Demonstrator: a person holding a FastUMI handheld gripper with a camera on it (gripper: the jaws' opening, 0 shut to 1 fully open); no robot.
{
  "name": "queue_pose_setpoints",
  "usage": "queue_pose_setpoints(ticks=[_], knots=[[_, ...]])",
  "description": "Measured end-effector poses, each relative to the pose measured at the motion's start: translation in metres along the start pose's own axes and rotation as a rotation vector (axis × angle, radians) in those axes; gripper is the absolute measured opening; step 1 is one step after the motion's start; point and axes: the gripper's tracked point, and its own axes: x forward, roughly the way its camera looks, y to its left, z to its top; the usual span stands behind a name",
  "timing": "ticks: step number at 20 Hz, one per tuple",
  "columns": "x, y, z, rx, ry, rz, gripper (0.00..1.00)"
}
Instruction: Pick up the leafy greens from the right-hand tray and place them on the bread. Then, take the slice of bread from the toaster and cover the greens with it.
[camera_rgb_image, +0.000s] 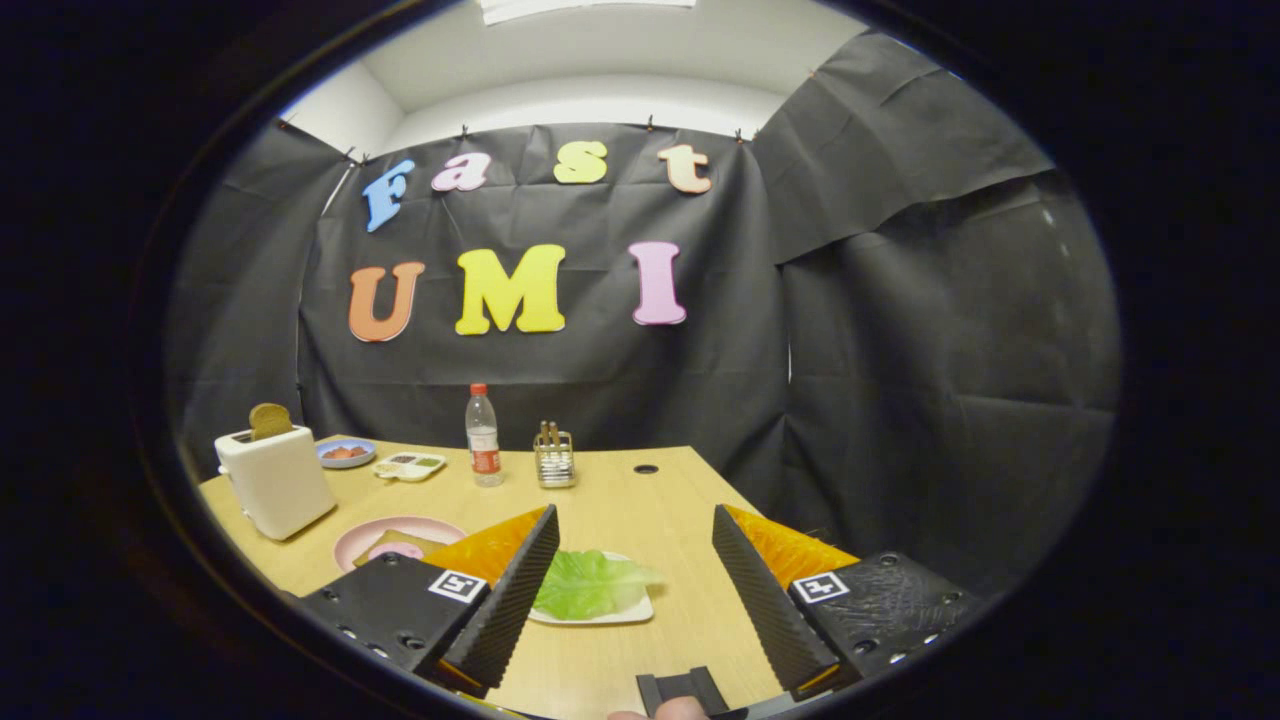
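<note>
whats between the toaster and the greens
In the claw view, a pink plate with bread lies between toaster and greens; the claw is open.

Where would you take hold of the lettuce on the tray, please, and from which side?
Probably at its ruffled right edge, which overhangs the tray, coming down from above. The lettuce lies flat, so a side approach would likely hit the tray. The gripper is open, the leaf between its fingers.

Green leafy greens (590, 585), white toaster (275, 480), pink plate (360, 535).
</note>
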Motion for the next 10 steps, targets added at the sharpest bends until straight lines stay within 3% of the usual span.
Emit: queue_pose_setpoints(ticks=[7,10], knots=[[0.041,0.002,-0.030,0.183,0.226,0.084,0.95],[0.062,0.001,-0.047,0.239,0.334,0.082,0.95]])
